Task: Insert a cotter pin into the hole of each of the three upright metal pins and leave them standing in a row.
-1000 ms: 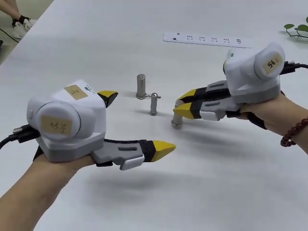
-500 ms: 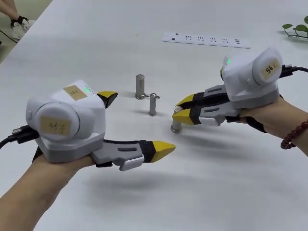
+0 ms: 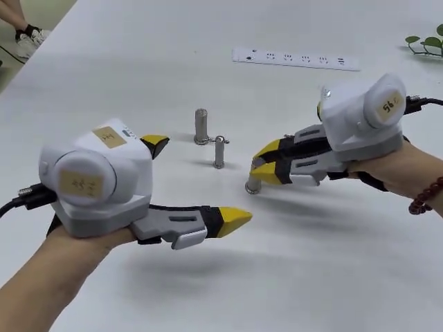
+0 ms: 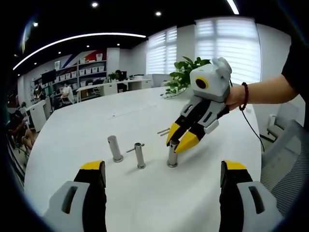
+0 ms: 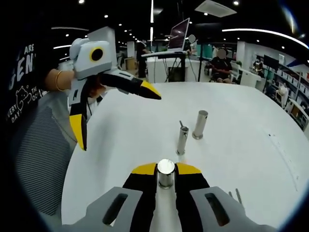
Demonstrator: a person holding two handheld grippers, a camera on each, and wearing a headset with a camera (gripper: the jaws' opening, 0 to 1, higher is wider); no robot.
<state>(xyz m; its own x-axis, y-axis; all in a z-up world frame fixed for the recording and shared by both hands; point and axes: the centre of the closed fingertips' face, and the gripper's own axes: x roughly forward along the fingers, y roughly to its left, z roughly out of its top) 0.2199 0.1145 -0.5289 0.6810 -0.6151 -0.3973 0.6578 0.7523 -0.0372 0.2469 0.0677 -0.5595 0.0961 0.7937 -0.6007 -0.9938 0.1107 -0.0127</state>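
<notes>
Right tool (image 3: 261, 163) angled down, pinching the nearest metal pin (image 3: 253, 185), left tool (image 3: 196, 180) level, jaws spread wide

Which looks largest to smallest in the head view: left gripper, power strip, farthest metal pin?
1. left gripper, though being nearest the camera inflates it
2. power strip
3. farthest metal pin

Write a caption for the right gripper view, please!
Right gripper clamps the nearest pin of three standing in a row; the left gripper hangs open nearby.
</notes>
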